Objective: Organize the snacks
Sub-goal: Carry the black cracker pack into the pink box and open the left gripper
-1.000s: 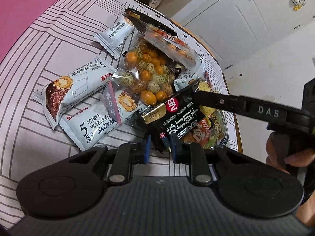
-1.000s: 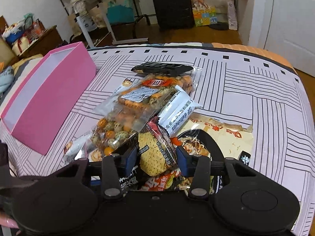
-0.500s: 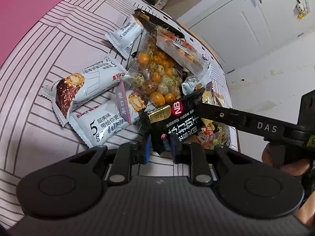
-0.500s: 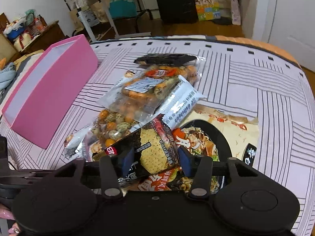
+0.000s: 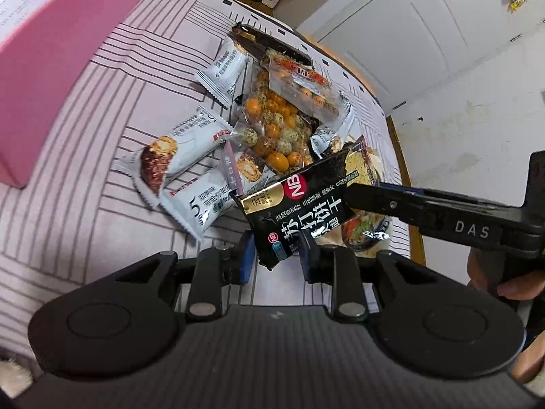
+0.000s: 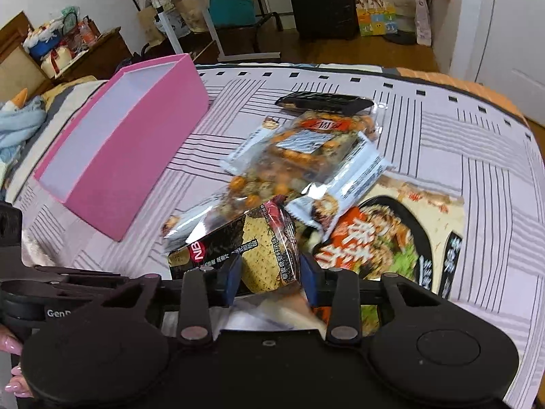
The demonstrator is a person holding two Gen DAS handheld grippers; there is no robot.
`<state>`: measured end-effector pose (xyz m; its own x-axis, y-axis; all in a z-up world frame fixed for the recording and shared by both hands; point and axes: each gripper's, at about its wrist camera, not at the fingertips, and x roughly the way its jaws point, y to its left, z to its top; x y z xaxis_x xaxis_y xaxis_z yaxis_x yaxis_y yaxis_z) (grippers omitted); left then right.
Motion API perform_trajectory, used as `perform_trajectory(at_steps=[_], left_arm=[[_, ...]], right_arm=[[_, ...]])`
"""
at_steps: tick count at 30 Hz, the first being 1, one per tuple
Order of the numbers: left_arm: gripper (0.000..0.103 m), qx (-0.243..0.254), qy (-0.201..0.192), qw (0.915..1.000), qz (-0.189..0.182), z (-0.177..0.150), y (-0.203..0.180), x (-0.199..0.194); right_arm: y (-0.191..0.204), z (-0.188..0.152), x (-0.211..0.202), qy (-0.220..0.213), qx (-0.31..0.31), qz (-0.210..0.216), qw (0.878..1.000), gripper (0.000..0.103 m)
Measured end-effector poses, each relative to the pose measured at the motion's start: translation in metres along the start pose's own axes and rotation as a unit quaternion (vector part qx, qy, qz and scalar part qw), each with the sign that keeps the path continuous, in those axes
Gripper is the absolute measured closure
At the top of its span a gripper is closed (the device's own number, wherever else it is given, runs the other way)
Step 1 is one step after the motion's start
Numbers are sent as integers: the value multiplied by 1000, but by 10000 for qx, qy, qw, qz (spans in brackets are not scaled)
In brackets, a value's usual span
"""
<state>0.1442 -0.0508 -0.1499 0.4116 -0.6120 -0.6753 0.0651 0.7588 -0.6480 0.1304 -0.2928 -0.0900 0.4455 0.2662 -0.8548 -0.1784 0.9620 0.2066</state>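
Observation:
A black cracker packet (image 5: pixel 299 211) hangs lifted over the snack pile on the striped bedcover (image 5: pixel 85 170). My right gripper (image 6: pixel 270 272) is closing, its pads pressing the two sides of the packet (image 6: pixel 259 248); one of its fingers (image 5: pixel 391 201) shows clamped at the packet's upper right end. My left gripper (image 5: pixel 276 259) is opening: the packet's lower end sits between its blue pads with a slim gap on the left side. The open pink box (image 6: pixel 112 156) lies to the left of the pile.
Under the packet lie white wafer bars (image 5: pixel 177 156), a clear bag of coated nuts (image 5: pixel 276 129), a noodle pack (image 6: pixel 391 238) and a black packet (image 6: pixel 323 104) at the far side. The bed's edge and wooden floor lie to the right. A hand (image 5: pixel 511 283) holds the right gripper.
Both grippers have risen with the black cracker packet, and the pink box has come closer into view. The left pads have spread slightly apart from the packet's end.

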Motion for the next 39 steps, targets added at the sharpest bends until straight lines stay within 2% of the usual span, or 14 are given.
perform_trajectory(at_steps=[3, 5, 12, 22, 29, 39], left_arm=[[75, -35, 13, 10000, -46, 0, 3, -16], [75, 88, 96, 9999, 63, -3, 4, -28], [74, 564, -29, 9970, 528, -19, 7, -81], [74, 871, -77, 9936, 709, -37, 6, -146], [74, 872, -177, 9937, 681, -26, 12, -177], [74, 738, -883, 9875, 1076, 24, 41, -200]], right_arm=[[15, -8, -5, 59, -105, 89, 9999, 59], [30, -13, -6, 132, -280, 140, 9994, 59], [79, -28, -19, 82, -513, 268, 9983, 59], [131, -32, -51, -62, -657, 287, 9974, 59], [166, -16, -60, -376, -947, 276, 9944, 59], [200, 52, -20, -727, -1413, 546, 9858, 59]])
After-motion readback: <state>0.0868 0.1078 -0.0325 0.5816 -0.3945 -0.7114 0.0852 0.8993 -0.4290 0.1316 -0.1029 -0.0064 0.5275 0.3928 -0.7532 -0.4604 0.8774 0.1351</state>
